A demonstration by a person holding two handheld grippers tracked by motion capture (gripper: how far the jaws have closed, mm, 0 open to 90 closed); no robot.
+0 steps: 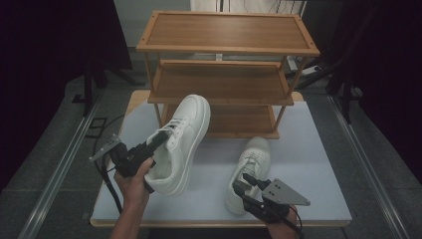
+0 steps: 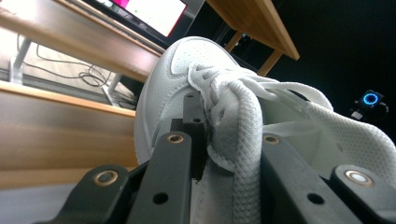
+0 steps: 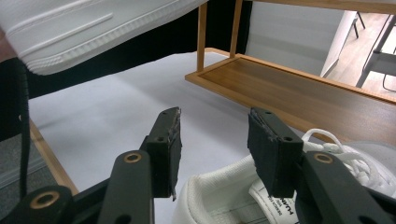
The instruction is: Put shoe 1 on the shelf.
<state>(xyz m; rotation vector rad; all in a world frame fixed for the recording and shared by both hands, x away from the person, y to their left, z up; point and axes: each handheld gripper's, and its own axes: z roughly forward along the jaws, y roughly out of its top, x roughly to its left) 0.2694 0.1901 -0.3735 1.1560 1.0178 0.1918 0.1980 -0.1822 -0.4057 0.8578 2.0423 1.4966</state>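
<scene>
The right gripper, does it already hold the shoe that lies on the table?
No, the right gripper has its jaws open with a gap between them, above the heel of the shoe on the table, not pressing it.

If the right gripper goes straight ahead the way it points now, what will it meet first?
Most likely the heel collar of the shoe on the table, just under and ahead of the open right gripper. If it passes over the shoe, the rack's bottom shelf comes next; depth is unclear.

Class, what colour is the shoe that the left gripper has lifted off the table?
White all over; the lifted shoe shows best in the high view.
</scene>
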